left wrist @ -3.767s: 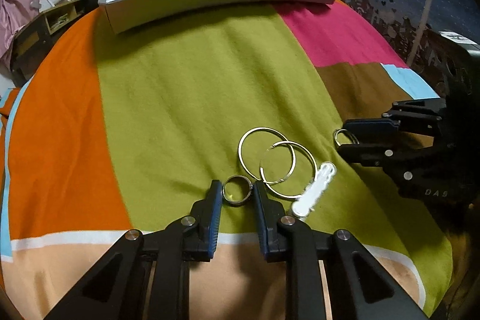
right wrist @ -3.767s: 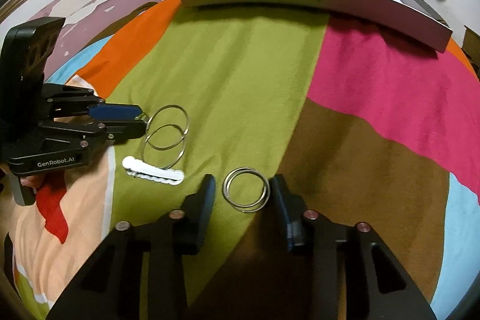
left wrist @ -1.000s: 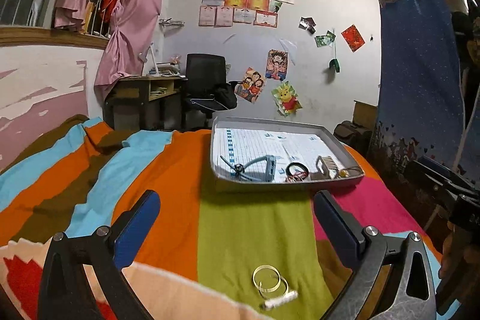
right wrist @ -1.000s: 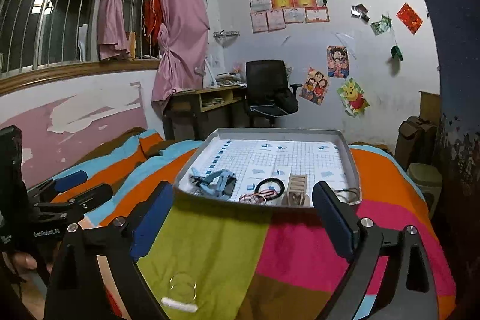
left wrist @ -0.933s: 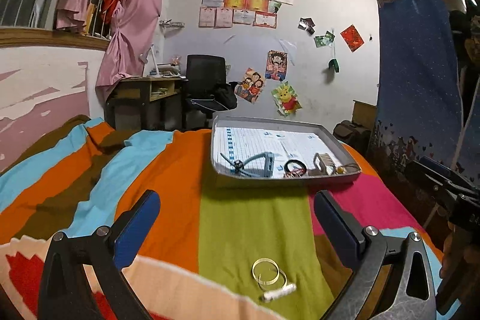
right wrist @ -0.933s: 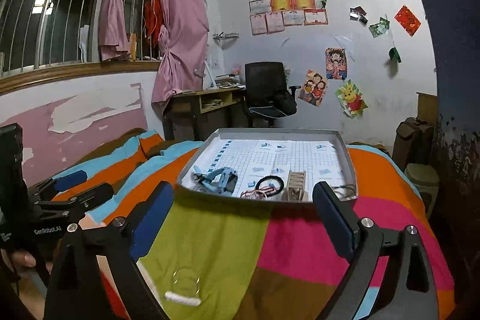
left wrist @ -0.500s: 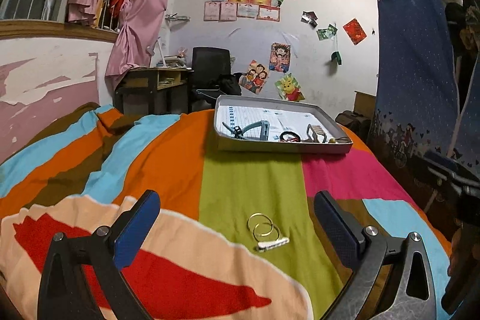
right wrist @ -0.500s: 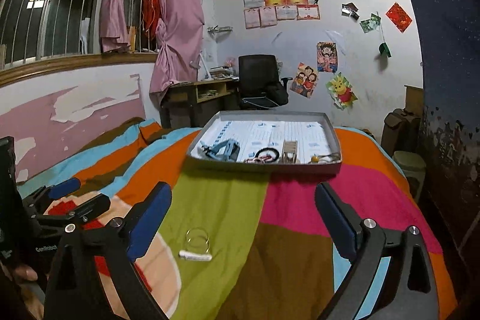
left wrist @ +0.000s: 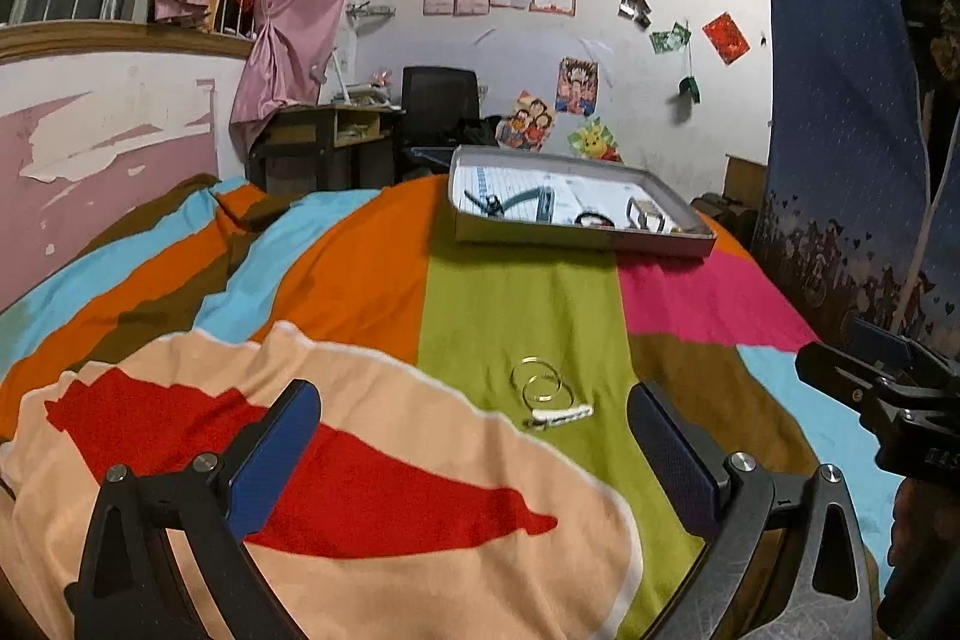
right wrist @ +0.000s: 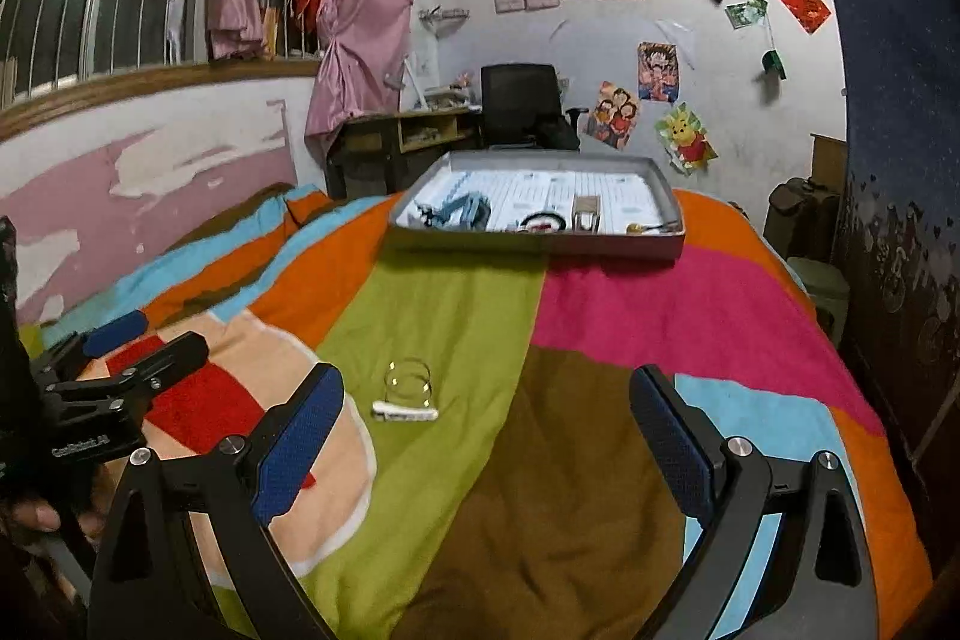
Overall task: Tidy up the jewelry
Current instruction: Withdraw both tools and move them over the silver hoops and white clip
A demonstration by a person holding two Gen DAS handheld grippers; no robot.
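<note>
While both grippers' jaws gape empty, left gripper (right wrist: pixel 120 358) reads "GenRobot.AI".

pink curtains (right wrist: pixel 354 10); black chair (right wrist: pixel 519 106); postered wall (right wrist: pixel 600 16)

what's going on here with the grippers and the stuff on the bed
A person holds a two-finger gripper in each hand above a striped blanket. The left gripper and the right gripper are both wide open and hold nothing. Two thin bangles and a small white clip lie on the green stripe. The grey tray at the far end already holds several small pieces.
</note>
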